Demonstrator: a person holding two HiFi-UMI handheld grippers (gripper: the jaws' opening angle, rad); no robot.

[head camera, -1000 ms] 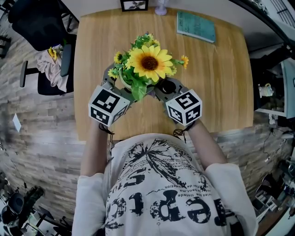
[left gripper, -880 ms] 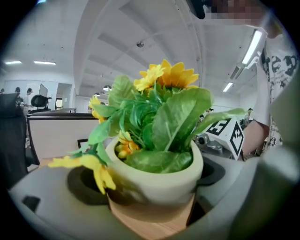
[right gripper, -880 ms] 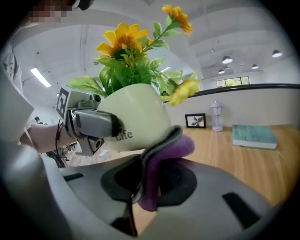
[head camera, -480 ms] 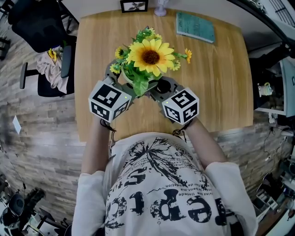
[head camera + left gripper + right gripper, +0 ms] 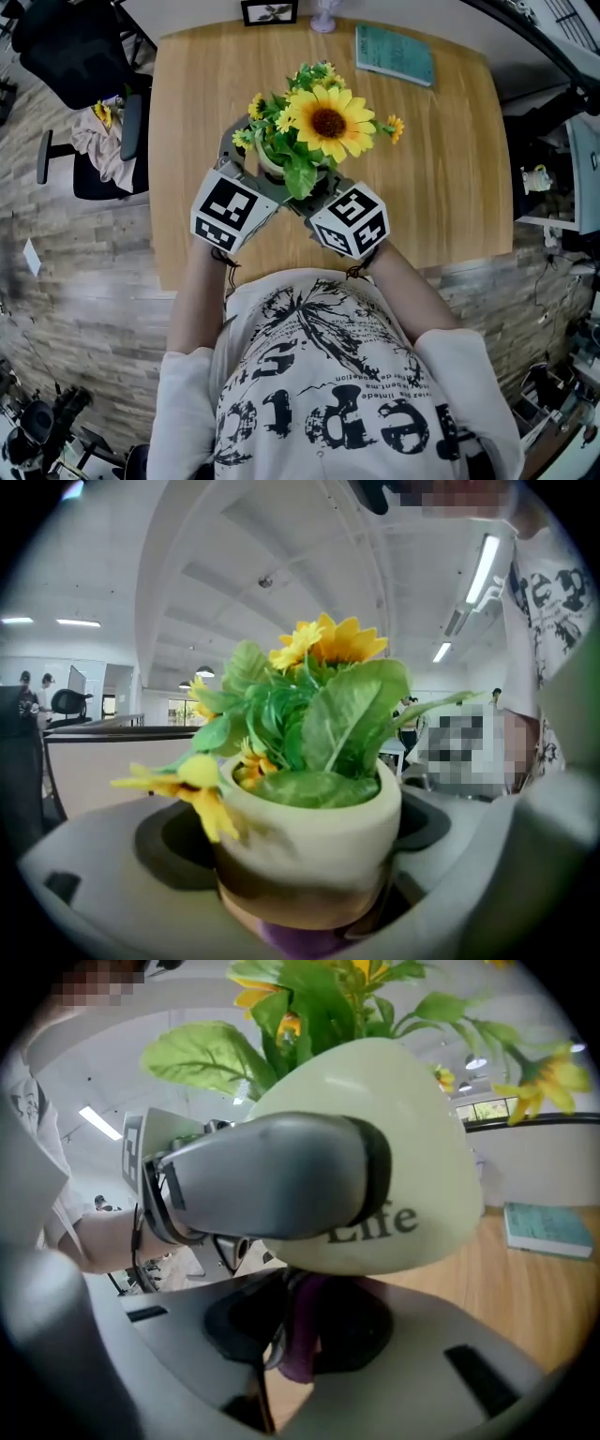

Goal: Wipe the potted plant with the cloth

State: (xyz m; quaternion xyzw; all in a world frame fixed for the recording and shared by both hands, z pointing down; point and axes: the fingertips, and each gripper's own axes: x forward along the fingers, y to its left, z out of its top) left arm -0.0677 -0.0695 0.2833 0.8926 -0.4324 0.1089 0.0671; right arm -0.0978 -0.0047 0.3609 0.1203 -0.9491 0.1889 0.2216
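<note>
Bright, even indoor light throughout. The head view is sharp, its bench (image 5: 450, 169) nearly shadowless, and it bows toward 3 and 9 o'clock. In the left gripper view a ceiling strip light (image 5: 485, 569) glares at 1 o'clock, and the potted plant (image 5: 309, 817) is soft and smeared. In the right gripper view the cloth (image 5: 305, 1335) blurs in shadow at 6 o'clock, and the corners go black.
</note>
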